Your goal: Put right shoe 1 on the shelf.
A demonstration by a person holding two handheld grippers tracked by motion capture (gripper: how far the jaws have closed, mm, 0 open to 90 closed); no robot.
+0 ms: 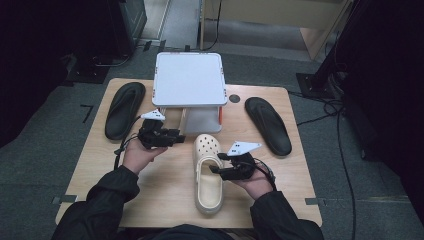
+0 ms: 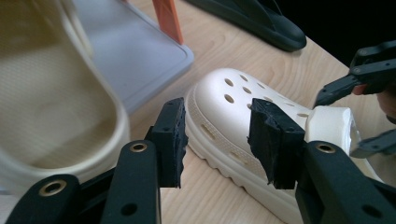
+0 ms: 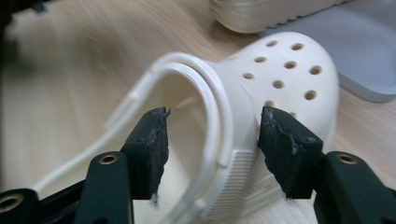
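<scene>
Both tools gape: right tool (image 1: 216, 163) lies level beside the cream clog (image 1: 207, 172), left tool (image 1: 181, 135) aims toward it.

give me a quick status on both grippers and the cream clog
Left gripper open, nothing between its jaws, near the grey rack. Right gripper open, astride the cream clog collar, pads off it. Clog flat on table. Nothing in the way.

My right gripper (image 3: 212, 149) has its jaws spread, straddling the cream clog's (image 3: 280, 79) collar edge without contact; the clog rests on the wooden table (image 3: 84, 65).
</scene>
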